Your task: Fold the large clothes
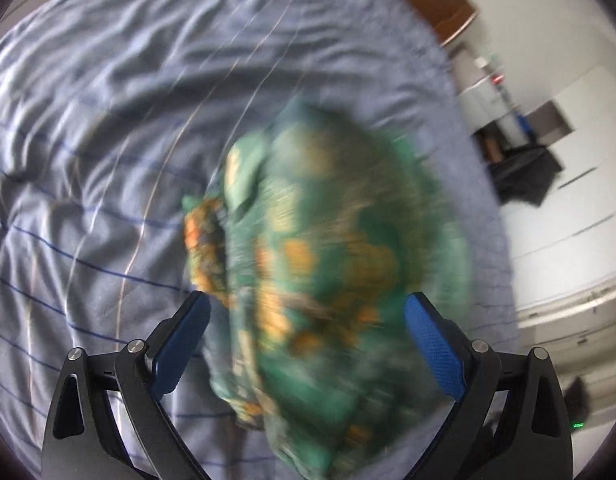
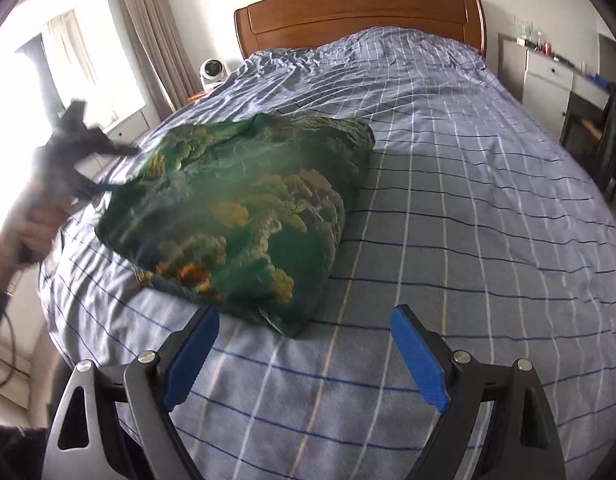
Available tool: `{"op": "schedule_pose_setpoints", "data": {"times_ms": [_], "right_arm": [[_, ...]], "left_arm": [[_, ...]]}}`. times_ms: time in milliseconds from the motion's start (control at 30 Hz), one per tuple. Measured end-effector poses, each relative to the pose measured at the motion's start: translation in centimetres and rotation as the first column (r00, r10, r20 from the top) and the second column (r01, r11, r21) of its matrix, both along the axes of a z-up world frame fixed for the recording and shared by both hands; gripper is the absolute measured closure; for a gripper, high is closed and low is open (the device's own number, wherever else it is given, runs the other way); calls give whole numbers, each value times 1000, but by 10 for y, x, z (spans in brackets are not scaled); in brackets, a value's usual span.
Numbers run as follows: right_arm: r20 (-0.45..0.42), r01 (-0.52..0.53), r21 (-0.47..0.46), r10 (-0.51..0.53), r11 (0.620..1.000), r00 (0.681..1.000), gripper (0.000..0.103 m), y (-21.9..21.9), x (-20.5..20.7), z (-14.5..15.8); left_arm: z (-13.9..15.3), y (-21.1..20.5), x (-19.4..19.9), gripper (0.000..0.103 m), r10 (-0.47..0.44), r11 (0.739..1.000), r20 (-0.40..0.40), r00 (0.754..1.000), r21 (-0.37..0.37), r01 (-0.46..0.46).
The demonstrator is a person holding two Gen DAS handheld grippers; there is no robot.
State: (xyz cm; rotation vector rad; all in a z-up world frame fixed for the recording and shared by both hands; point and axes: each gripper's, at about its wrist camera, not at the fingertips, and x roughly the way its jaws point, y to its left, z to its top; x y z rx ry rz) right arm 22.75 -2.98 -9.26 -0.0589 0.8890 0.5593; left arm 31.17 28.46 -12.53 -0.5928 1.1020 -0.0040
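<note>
A green garment with orange and yellow print [image 2: 244,208] lies bunched in a thick heap on the blue checked bedspread [image 2: 447,184]. In the left wrist view the garment [image 1: 327,264] is blurred and fills the space just beyond my open left gripper [image 1: 308,304]. The left gripper also shows at the left edge of the right wrist view [image 2: 120,168], blurred, at the garment's far left edge. My right gripper [image 2: 306,318] is open and empty, just short of the garment's near corner.
A wooden headboard [image 2: 359,12] stands at the far end of the bed. A small white fan [image 2: 212,72] sits left of the bed near curtains [image 2: 148,32]. White drawers and a desk [image 2: 547,72] stand on the right, with a dark cloth over a chair [image 1: 523,172].
</note>
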Motion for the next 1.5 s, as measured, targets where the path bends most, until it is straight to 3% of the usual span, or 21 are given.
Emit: {"op": "schedule_pose_setpoints", "data": {"times_ms": [67,133,200,300,400,500,600,667,733,767,867,900,967,1067,1200,1300,1400,1500], "right_arm": [[-14,-5,28,6,1000,1000,13,1,11,1],[-34,-4,62,6,998,999,13,1,27,1],[-65,-5,114,12,993,998,13,0,49,-3],[-139,-19,226,51,974,989,13,3,90,-21],[-263,-31,331,124,943,957,13,14,132,-54],[-398,-21,400,194,916,897,11,33,165,-98],[-464,15,476,236,879,854,8,43,181,-127],[-477,19,469,235,883,847,9,52,189,-130],[-439,-38,398,227,917,869,10,67,190,-121],[-410,-78,354,229,932,883,12,74,187,-115],[-229,-223,152,254,963,940,25,99,160,-84],[-171,-247,103,261,964,950,27,105,150,-76],[-66,-276,19,277,961,959,33,116,129,-61],[76,-307,-55,310,950,948,35,125,99,-38],[200,-298,-44,301,954,932,35,117,95,-1],[219,-288,-10,283,958,934,35,105,122,21],[181,-265,45,253,963,950,35,102,163,20],[58,-219,126,213,967,975,34,95,205,-12]], "left_arm": [[-27,3,2,2,4,1000,-61,998,12,-4],[-45,8,-2,0,25,999,-72,997,-36,-27],[-55,11,-6,0,31,996,-67,997,-84,-36],[-61,5,-4,0,7,997,-65,998,-75,-12],[-66,3,0,0,-13,996,-69,998,-86,7],[-69,1,4,0,-32,995,-71,997,-92,25],[-73,3,11,0,-42,994,-75,996,-109,34],[-77,1,15,0,-48,990,-78,996,-135,37],[-78,-4,17,3,-52,988,-81,995,-152,39],[-76,-5,18,14,-56,988,-75,996,-150,44],[-55,-25,8,38,-71,996,-24,997,-47,70],[-45,-33,4,41,-79,997,-10,997,7,79],[-25,-48,-6,50,-95,992,24,995,91,93],[2,-69,-16,51,-116,983,79,990,154,103],[39,-75,-9,51,-109,984,190,976,157,80],[54,-81,22,51,-111,983,231,967,166,74],[51,-82,49,51,-113,978,234,966,197,66],[21,-80,77,39,-97,976,181,979,211,58]]}}
